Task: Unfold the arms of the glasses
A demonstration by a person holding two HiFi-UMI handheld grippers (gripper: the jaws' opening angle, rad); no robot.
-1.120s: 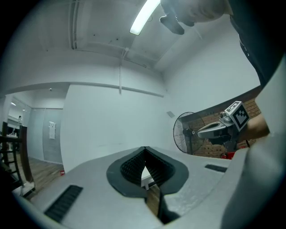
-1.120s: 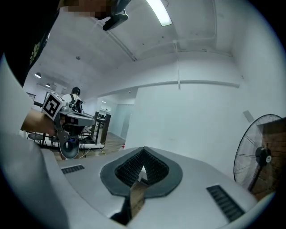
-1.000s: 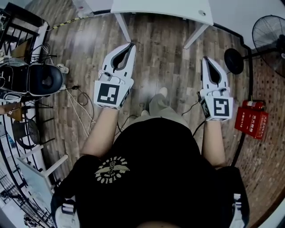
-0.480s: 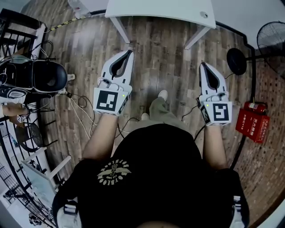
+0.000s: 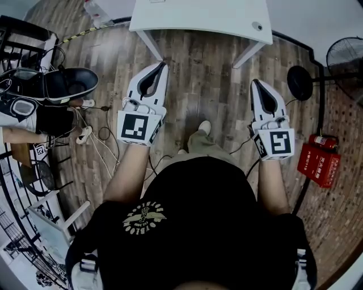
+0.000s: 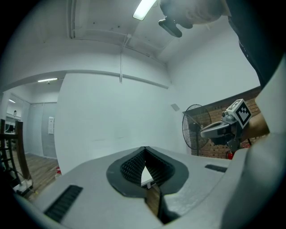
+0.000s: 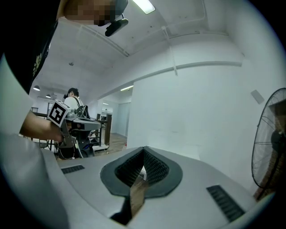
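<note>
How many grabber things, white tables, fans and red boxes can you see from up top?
grippers: 2, the left gripper and the right gripper
white table: 1
fan: 1
red box: 1
total: 5

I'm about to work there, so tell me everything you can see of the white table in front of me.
The white rectangular table lies at the head view's top edge, which cuts off its far side. Its top looks smooth and flat, like laminate, with a small round cable hole near the right corner. Two white legs slant down onto the brown wooden plank floor.
</note>
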